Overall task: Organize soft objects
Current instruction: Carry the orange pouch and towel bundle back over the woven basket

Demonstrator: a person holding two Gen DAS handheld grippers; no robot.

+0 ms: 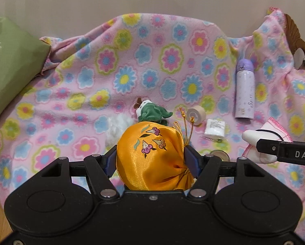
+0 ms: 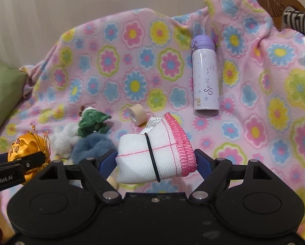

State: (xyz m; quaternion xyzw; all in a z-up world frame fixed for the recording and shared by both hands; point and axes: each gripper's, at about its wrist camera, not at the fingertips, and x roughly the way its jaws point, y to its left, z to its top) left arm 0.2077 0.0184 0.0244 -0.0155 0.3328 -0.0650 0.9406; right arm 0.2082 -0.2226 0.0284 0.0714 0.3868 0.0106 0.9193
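Orange satin pouch (image 1: 152, 155) clamped in left gripper (image 1: 150, 161); blanket (image 1: 152, 65) beyond open.

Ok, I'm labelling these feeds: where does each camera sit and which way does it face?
Left wrist: on the left tongs, looking down at the blanket; they grip an orange pouch.
Right wrist: on the right tongs, same way; they grip a rolled white cloth.
Shared: purple bottle, tape roll, each other's tongs.
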